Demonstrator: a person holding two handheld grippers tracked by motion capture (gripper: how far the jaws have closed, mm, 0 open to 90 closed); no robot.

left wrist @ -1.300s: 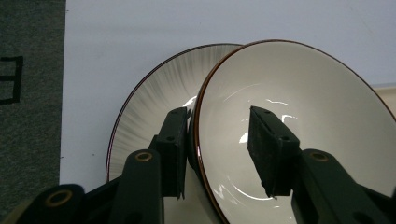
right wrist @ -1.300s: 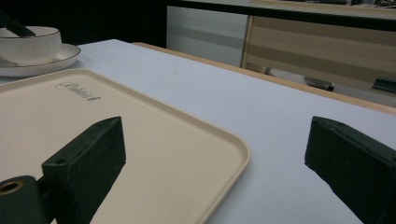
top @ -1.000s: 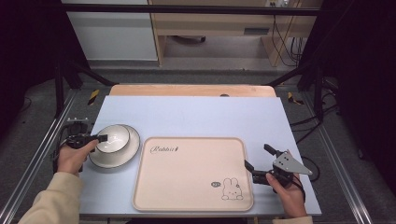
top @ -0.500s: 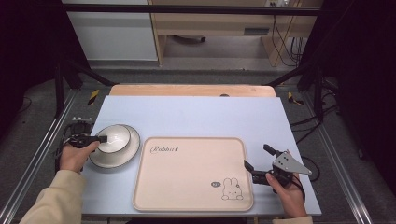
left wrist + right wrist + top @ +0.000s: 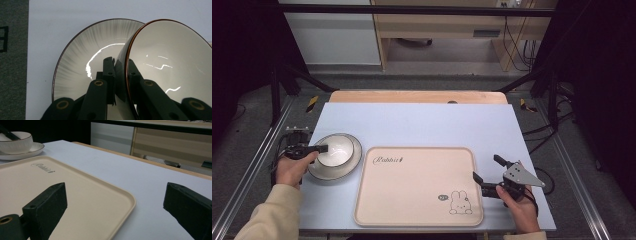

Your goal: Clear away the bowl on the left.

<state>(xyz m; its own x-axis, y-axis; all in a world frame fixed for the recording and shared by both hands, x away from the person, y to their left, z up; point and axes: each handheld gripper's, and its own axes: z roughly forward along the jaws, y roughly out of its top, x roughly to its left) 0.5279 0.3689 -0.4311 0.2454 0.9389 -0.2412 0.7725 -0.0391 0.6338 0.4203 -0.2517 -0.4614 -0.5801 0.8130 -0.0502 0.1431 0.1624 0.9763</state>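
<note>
Pale blue tabletop carries my cream rectangular rabbit-print tray mid-frame. At centre left, my left gripper pinches the white brown-rimmed ceramic bowl's wall, over the grey-streaked saucer. My right gripper gapes wide at the tray's lower-right edge.

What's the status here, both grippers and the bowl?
Left gripper shut on white brown-rimmed ceramic bowl, seated on its saucer. Right gripper open beside beige tray. Nothing obstructing.
</note>
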